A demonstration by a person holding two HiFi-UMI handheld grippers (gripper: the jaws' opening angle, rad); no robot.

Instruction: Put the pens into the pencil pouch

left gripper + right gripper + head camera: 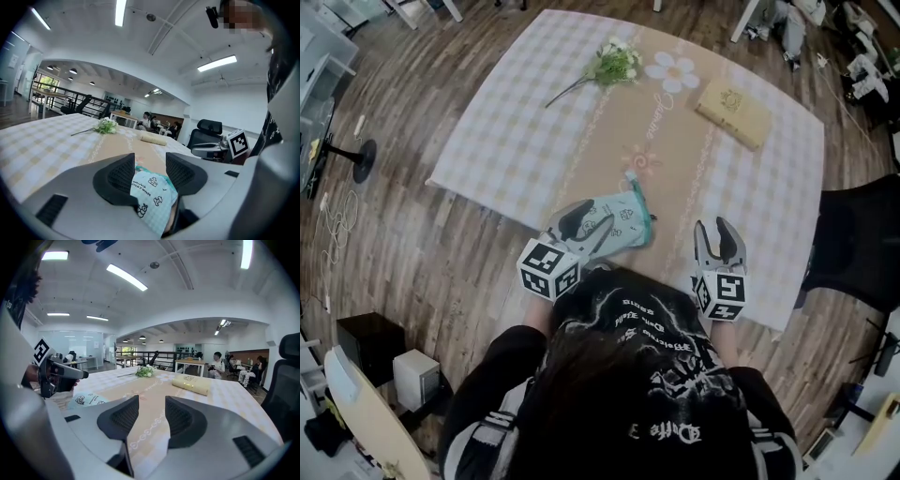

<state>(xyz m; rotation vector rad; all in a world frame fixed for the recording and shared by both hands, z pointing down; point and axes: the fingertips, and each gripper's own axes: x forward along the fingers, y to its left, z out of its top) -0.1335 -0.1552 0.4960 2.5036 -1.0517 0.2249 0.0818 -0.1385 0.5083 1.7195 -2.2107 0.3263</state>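
A mint pencil pouch (pixel 623 220) with cartoon prints lies on the checked tablecloth (pixel 516 141) near the front edge. My left gripper (pixel 586 228) hovers over its left end with jaws apart. In the left gripper view the pouch (pixel 152 187) shows through the gap of that gripper (pixel 150 171), below the pads, which do not press on it. My right gripper (pixel 719 230) stands open and empty to the pouch's right, over bare cloth (pixel 151 416). From there the pouch (pixel 89 400) and the left gripper (pixel 56 373) appear at the left. I can make out no pen.
A flower sprig (pixel 614 64) lies at the table's far side and a beige book-like case (pixel 733 112) at the far right. A black office chair (pixel 853 248) stands off the right edge. The person's head and shoulders hide the table's near edge.
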